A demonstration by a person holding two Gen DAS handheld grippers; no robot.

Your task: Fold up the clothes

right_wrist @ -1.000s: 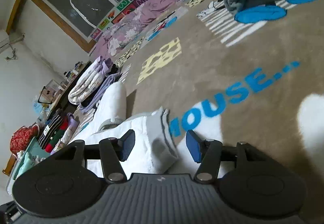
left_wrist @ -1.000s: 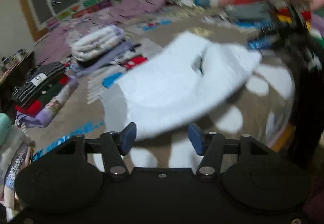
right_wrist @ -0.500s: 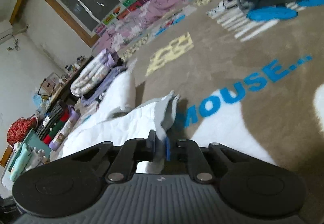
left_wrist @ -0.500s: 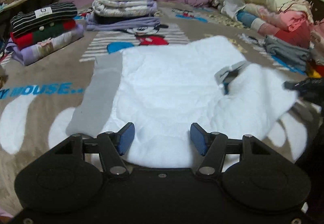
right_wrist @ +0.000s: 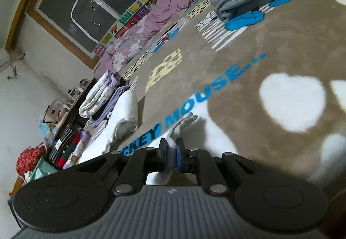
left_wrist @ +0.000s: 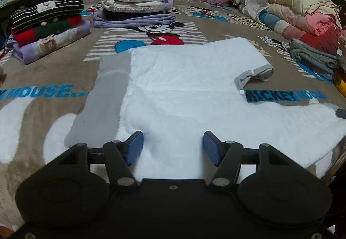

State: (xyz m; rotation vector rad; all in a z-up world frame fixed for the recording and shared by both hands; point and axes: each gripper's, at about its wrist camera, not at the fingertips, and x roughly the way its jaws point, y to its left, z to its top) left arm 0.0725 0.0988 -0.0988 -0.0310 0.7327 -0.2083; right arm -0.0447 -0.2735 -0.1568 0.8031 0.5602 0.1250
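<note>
A white quilted top [left_wrist: 190,92] with a grey hem band [left_wrist: 101,105] and grey collar lies spread flat on the Mickey Mouse blanket [left_wrist: 43,70]. My left gripper [left_wrist: 173,148] is open, low over the garment's near edge, holding nothing. My right gripper [right_wrist: 172,155] is shut on the grey cuff [right_wrist: 183,123] of the garment's sleeve, close to the blanket. In the right wrist view the rest of the white top [right_wrist: 125,113] trails off to the left.
Folded stacks stand at the back: striped, red and lilac clothes [left_wrist: 47,23], and white and purple bedding [left_wrist: 136,5]. Grey folded clothes [left_wrist: 313,59] and a heap of unfolded laundry [left_wrist: 292,10] lie on the right. A window [right_wrist: 90,1] is beyond.
My right gripper closed on the grey sleeve cuff and pulled it outward. The white top went from bunched to spread flat. My left gripper stayed open and lowered towards the garment's near edge.
</note>
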